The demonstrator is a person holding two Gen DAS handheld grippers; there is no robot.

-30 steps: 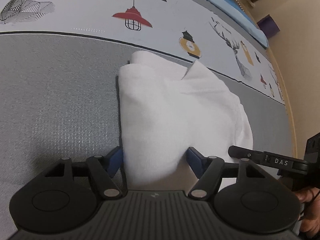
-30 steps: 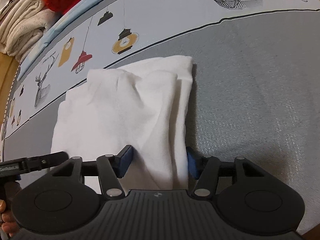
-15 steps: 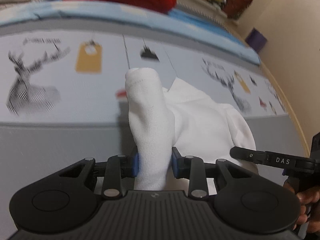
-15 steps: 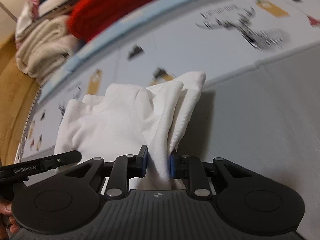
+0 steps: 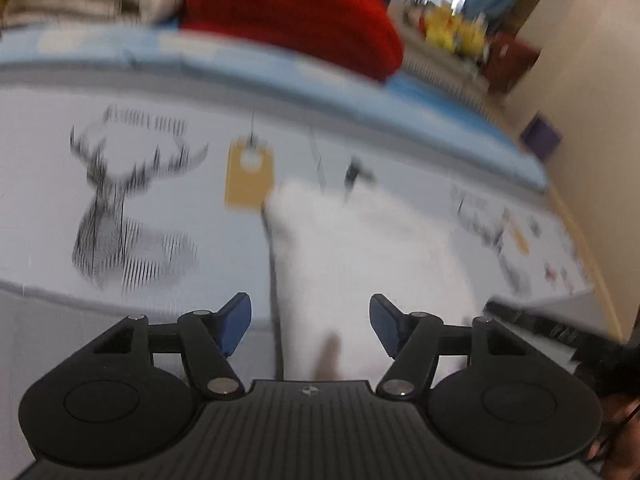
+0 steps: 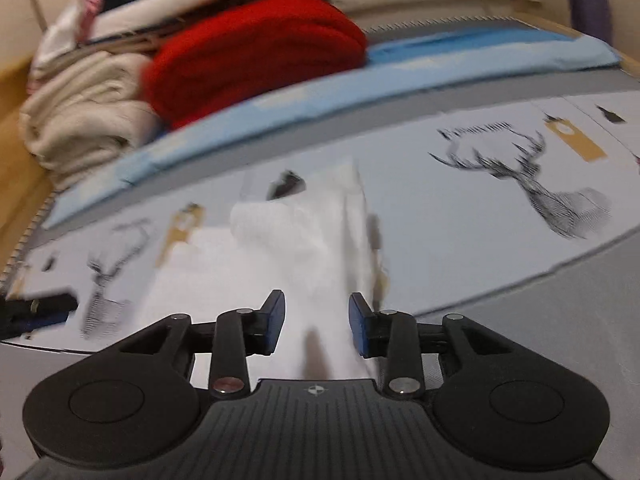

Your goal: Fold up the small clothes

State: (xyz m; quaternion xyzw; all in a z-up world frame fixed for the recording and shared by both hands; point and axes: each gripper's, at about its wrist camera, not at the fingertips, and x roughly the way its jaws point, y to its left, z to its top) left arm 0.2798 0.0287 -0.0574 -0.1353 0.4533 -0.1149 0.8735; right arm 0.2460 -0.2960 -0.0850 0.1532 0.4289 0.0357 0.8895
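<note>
Bed surface fills both views: pale printed sheet with deer and lamp motifs, grey band nearer the cameras, blue strip along the far edge. Stack of folded laundry at the back, red knit on top beside cream blankets; probably the done or to-do pile, parked well clear of the working area.

White garment lies on the printed sheet, bunched and partly doubled over, directly in front of both grippers. Both frames are motion-blurred, so the fold edges are hard to read. In the right wrist view the same garment rises into a ridge running away from the camera.

Left gripper: jaws wide apart, cloth sits in the gap but neither blue pad touches it, so it has no grip. Right gripper: jaws parted less widely, garment between them; the pads look just clear of the fabric, though blur makes contact hard to rule out. I read it as released.

Judgement: with both jaws spread and the cloth lying doubled on the sheet, this looks like the drop at the end of one fold. Garment looks lumpy, likely needs flattening or another fold.
</note>
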